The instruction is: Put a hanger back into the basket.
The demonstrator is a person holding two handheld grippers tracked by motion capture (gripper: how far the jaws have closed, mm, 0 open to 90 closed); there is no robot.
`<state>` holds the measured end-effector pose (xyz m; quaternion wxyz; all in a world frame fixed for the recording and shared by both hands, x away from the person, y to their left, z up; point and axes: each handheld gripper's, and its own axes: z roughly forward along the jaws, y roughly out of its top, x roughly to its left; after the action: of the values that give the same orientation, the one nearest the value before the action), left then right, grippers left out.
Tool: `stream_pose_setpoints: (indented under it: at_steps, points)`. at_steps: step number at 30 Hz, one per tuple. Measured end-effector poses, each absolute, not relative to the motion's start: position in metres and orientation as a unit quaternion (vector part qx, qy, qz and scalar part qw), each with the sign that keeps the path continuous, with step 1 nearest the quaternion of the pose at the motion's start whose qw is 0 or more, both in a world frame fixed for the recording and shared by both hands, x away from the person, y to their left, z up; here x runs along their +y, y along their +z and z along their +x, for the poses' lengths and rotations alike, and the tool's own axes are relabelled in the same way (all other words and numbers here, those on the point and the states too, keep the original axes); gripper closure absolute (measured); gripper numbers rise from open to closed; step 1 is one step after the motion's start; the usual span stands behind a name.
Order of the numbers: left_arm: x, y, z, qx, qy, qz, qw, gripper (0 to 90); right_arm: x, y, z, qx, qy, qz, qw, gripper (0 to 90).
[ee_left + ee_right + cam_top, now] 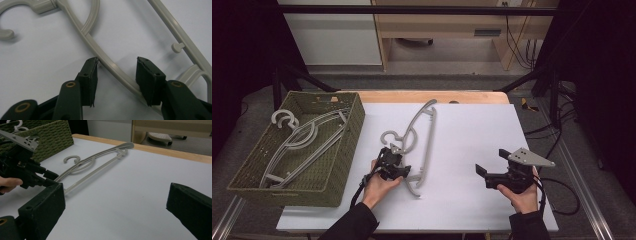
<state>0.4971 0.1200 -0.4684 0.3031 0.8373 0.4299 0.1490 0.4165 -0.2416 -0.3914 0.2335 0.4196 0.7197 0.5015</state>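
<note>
The grey plastic hanger (418, 145) lies flat on the white table top (472, 200), left of its middle, with its long axis running from about one o'clock at the far tip to seven o'clock at the near end in the high view; its hook (388, 136) curls off at about ten o'clock. It is a thin, pale moulded frame with a curved shoulder arm (110, 63), a straight bar and small pegs. That arm passes slantwise between the left gripper (117, 60)'s half-parted jaws; one pad (91, 72) seems to brush it, though I cannot tell for sure, and the other stands clear, so nothing is clamped yet. This gripper is by far the nearer. The right gripper (493, 169) hovers wide open at about three o'clock, well apart. A woven basket (343, 165) holding more hangers (302, 137) sits at nine o'clock.
</note>
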Motion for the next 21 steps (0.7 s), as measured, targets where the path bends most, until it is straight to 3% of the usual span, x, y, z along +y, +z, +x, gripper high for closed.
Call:
stream_pose_setpoints:
  at_steps: [21]
  points:
    - [0.161,-0.463,0.489,0.442,0.135,0.841,0.281,74.1,-0.242,-0.392,0.416,0.721,0.501,0.418,0.232,2.4]
